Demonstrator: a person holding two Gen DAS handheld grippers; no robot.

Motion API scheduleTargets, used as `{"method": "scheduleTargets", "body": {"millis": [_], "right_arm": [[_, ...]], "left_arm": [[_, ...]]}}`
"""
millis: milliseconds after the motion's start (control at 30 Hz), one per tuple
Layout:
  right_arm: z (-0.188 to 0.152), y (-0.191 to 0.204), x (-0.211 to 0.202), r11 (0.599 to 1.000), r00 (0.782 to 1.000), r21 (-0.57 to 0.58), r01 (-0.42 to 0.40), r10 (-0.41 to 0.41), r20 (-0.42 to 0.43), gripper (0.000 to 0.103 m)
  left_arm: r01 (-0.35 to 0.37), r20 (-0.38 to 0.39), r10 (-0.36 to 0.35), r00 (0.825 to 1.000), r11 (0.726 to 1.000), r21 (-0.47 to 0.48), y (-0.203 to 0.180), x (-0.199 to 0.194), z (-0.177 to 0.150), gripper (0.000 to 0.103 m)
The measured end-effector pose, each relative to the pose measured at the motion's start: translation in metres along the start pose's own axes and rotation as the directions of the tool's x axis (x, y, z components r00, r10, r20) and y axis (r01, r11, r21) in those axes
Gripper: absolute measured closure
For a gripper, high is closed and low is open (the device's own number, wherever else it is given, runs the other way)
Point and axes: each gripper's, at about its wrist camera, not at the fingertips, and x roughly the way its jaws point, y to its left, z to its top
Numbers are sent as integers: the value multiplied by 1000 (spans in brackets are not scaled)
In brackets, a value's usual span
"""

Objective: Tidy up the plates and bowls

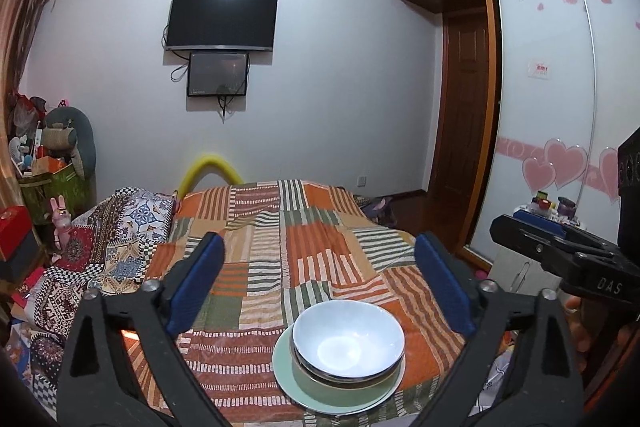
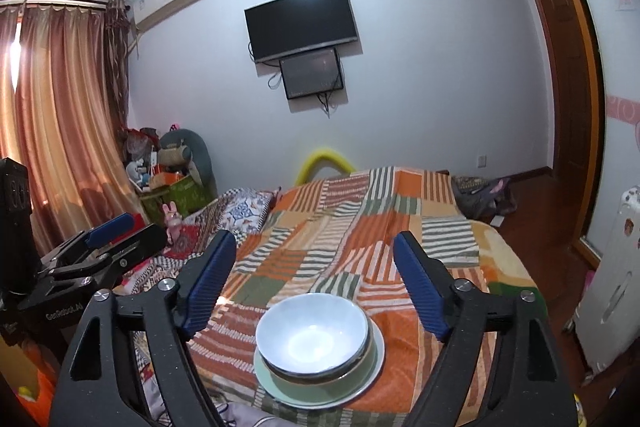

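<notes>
A white bowl (image 1: 348,339) (image 2: 312,335) is nested in a green bowl (image 1: 306,375) (image 2: 373,349), and both stand on a pale green plate (image 1: 290,385) (image 2: 267,377). The stack rests on the near part of a bed with a striped patchwork cover (image 1: 280,227) (image 2: 360,219). My left gripper (image 1: 318,243) (image 2: 144,225) is open, raised above and short of the stack, with nothing between its blue pads. My right gripper (image 2: 315,239) (image 1: 516,223) is also open and empty, held beside the left one at about the same height.
A patterned quilt (image 1: 116,239) is bunched along the bed's left side. Boxes and toys (image 1: 52,171) fill the far left corner by the curtain (image 2: 52,115). A sliding wardrobe (image 1: 552,87) and a small cabinet with jars (image 1: 552,207) stand on the right. A TV (image 1: 222,21) hangs on the far wall.
</notes>
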Motion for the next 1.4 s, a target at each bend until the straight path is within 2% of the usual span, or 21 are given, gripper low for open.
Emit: {"method": "scheduleTargets", "body": {"millis": [167, 300, 1400], "right_arm": [[-2, 2, 0, 1000, 1000, -12, 4, -4, 12, 15], [-3, 3, 1, 1000, 1000, -3, 4, -4, 20, 5], [-6, 3, -6, 1000, 1000, 1, -1, 1, 16, 1]], "left_arm": [[-18, 15, 18, 1000, 1000, 5, -2, -4, -2, 2], [-21, 14, 21, 1000, 1000, 1, 0, -4, -4, 1], [-29, 11, 29, 1000, 1000, -1, -2, -3, -13, 0]]}}
